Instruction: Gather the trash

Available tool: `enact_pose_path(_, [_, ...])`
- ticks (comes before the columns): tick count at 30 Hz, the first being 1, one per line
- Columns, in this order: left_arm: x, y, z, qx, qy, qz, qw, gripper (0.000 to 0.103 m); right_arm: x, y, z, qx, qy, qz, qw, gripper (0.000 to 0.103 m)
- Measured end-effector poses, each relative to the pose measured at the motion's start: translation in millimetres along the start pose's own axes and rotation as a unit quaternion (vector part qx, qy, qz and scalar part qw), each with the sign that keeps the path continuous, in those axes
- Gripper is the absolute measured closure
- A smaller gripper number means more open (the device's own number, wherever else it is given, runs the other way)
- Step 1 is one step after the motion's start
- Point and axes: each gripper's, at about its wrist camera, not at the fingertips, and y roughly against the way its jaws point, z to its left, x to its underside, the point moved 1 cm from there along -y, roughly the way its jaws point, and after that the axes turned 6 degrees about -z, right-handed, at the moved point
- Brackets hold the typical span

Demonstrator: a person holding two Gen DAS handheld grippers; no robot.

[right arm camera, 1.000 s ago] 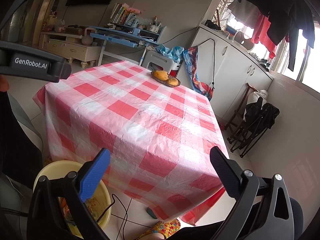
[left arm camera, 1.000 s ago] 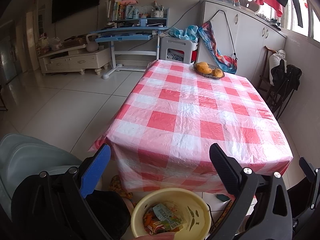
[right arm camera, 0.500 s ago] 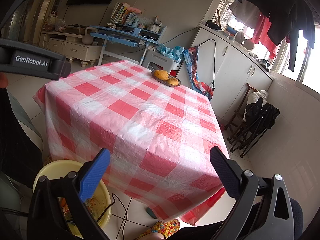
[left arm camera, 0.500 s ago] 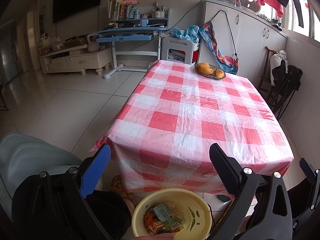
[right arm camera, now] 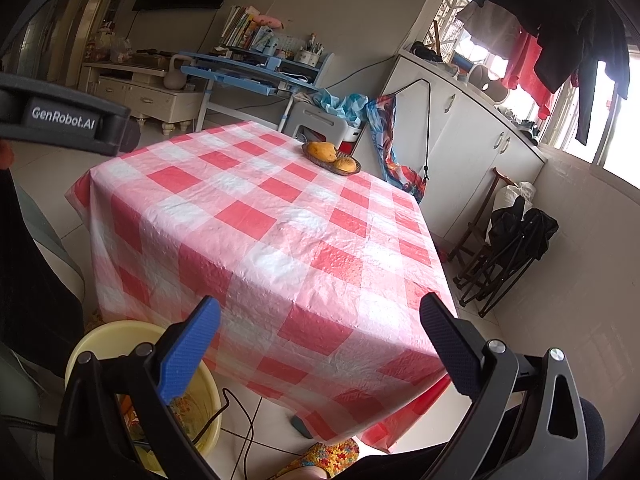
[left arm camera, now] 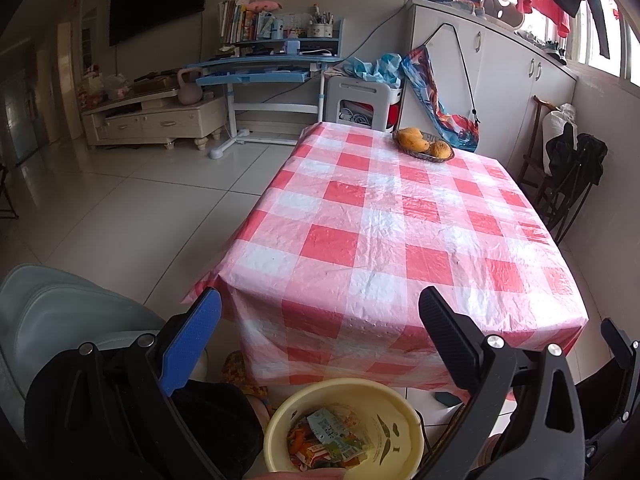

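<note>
A yellow plastic basin point(left arm camera: 400, 420) sits on the floor below the table's near edge, holding several colourful wrappers point(left arm camera: 328, 438). It also shows in the right wrist view point(right arm camera: 100, 340) at lower left. My left gripper point(left arm camera: 320, 312) is open and empty, held above the basin. My right gripper point(right arm camera: 320, 320) is open and empty, over the table's near corner. The table with the red and white checked cloth point(left arm camera: 400, 220) shows no loose trash on it.
A basket of yellow fruit point(left arm camera: 424, 144) stands at the table's far end. A grey chair point(left arm camera: 48, 304) is at lower left. A dark folding chair point(right arm camera: 516, 240) stands against the right wall. White cabinets point(left arm camera: 500, 80) and a blue desk point(left arm camera: 260, 68) are behind.
Both views have barely shifted. Both grippers stay open and empty.
</note>
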Motion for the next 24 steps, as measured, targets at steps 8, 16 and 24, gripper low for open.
enact_pose_path(8, [-0.3, 0.8, 1.3, -0.001, -0.002, 0.000, 1.0000, 0.007, -1.5, 0.1, -4.3, 0.001, -0.004, -0.002, 1.000, 0.008])
enact_pose_path(16, [-0.3, 0.7, 0.6, -0.001, -0.003, 0.000, 1.0000, 0.007, -2.0, 0.0, -4.4, 0.001, -0.002, -0.002, 1.000, 0.008])
enact_pose_path(24, [-0.3, 0.9, 1.1, -0.001, -0.004, 0.000, 1.0000, 0.007, -2.1, -0.1, -4.0, 0.000, -0.001, -0.003, 1.000, 0.008])
